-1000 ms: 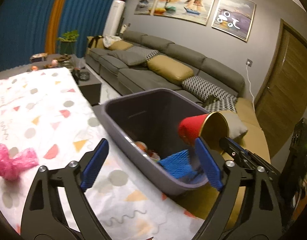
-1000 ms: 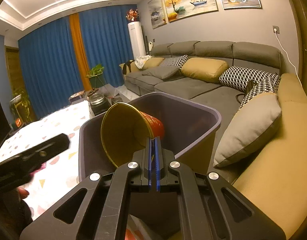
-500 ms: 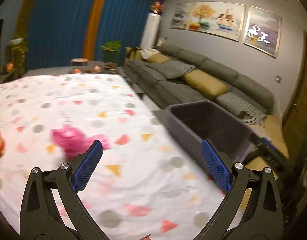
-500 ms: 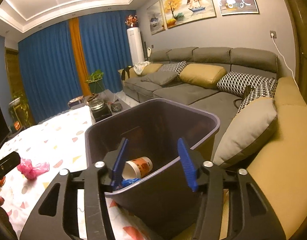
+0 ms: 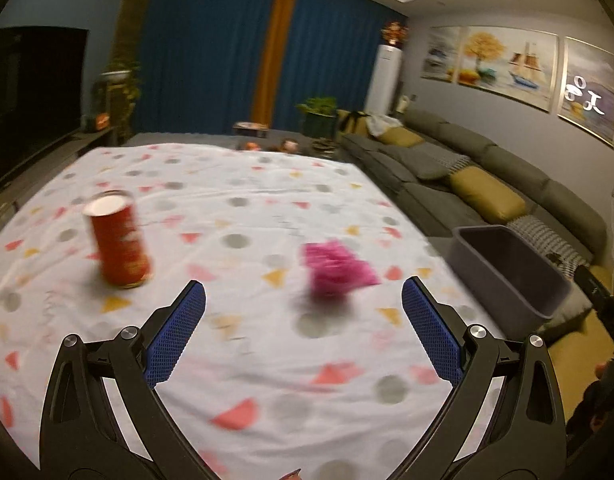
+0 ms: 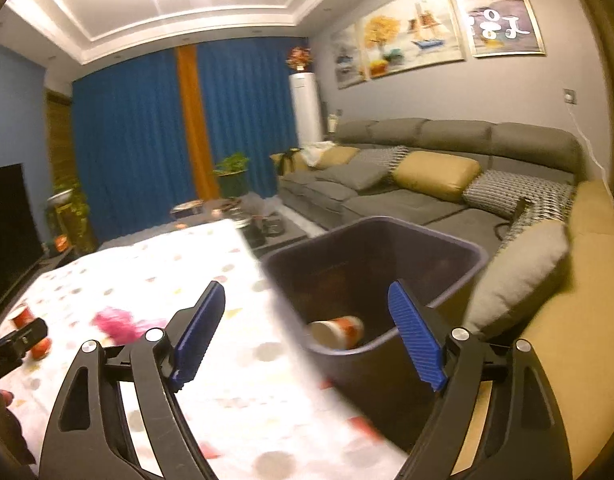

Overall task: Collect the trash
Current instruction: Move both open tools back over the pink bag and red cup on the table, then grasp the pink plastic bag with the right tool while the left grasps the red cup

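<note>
In the left wrist view my left gripper (image 5: 303, 300) is wide open above the patterned tablecloth (image 5: 243, 200), nothing between its fingers. A crumpled pink bag (image 5: 335, 268) lies just ahead of it, and a red cup (image 5: 119, 240) stands upright to the left. The grey bin (image 5: 511, 276) sits off the table's right edge. In the right wrist view my right gripper (image 6: 307, 304) is beside the bin (image 6: 387, 248) with its jaws opening and empty. A red and white cup (image 6: 337, 332) lies on its side inside the bin. The pink bag (image 6: 119, 324) shows at left.
A grey sofa (image 6: 427, 184) with yellow and patterned cushions runs behind the bin. A small orange item (image 6: 41, 346) and a red cup (image 6: 21, 316) sit at the table's far left. A dark TV (image 6: 7, 216) stands at left, blue curtains behind.
My right gripper opened and let go of the cup, which now lies in the bin. My left gripper swung left from the bin to face the pink bag and red cup.
</note>
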A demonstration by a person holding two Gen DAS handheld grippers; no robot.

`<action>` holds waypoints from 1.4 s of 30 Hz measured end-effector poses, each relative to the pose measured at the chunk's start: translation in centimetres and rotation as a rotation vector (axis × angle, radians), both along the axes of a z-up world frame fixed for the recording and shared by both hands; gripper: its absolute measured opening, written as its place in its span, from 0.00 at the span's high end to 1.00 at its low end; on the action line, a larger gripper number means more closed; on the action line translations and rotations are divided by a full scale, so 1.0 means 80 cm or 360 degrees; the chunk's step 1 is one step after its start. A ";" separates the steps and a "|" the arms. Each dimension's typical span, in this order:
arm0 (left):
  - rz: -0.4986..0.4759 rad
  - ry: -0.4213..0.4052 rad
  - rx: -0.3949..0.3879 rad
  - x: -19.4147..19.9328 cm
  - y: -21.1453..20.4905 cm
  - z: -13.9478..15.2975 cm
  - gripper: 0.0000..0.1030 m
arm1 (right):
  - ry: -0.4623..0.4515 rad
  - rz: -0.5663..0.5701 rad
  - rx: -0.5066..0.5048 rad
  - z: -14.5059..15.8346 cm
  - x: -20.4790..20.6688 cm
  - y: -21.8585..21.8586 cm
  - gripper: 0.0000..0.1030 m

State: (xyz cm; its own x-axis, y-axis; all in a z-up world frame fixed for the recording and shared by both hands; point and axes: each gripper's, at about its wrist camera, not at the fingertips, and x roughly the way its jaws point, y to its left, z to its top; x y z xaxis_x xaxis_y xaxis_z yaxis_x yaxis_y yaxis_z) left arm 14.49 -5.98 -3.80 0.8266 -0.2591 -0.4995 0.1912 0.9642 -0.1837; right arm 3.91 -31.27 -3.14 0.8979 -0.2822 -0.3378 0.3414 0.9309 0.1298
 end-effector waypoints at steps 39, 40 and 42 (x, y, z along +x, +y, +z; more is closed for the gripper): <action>0.0338 -0.0027 0.0095 0.041 0.191 -0.009 0.06 | 0.0363 0.0501 -0.0140 -0.066 0.188 0.196 0.26; 0.0333 -0.0023 0.0093 0.045 0.191 -0.010 0.06 | 0.0372 0.0503 -0.0140 -0.068 0.191 0.197 0.27; 0.0324 -0.0013 0.0094 0.054 0.190 -0.013 0.06 | 0.0395 0.0509 -0.0137 -0.071 0.200 0.199 0.28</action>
